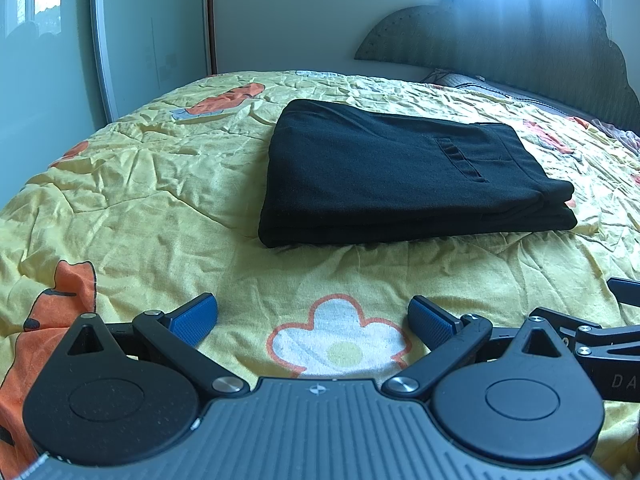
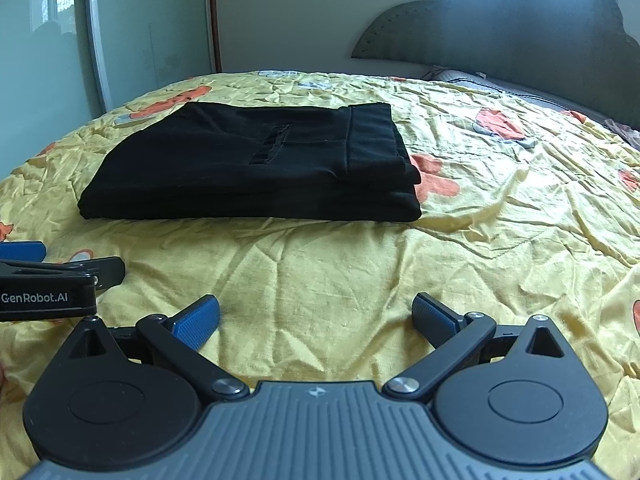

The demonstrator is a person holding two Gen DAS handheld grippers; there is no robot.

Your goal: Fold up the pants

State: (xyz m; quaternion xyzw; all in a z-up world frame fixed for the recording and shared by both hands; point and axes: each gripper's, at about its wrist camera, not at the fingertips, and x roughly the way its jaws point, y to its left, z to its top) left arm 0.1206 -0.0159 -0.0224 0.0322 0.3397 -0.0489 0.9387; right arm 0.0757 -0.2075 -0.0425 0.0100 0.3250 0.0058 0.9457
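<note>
The black pants (image 1: pixel 392 172) lie folded into a flat rectangular stack on the yellow bedspread (image 1: pixel 168 200), a pocket facing up. They also show in the right wrist view (image 2: pixel 256 160). My left gripper (image 1: pixel 312 316) is open and empty, low over the bedspread, well short of the pants' near edge. My right gripper (image 2: pixel 316 316) is open and empty too, short of the pants, which lie ahead and to its left. Each gripper shows at the edge of the other's view.
The bedspread is wrinkled, with orange and white flower prints (image 1: pixel 340 340). A padded headboard (image 1: pixel 520 40) and a pillow (image 1: pixel 460 80) are at the far right. A mirrored wardrobe door (image 1: pixel 152 32) stands beyond the bed's far left edge.
</note>
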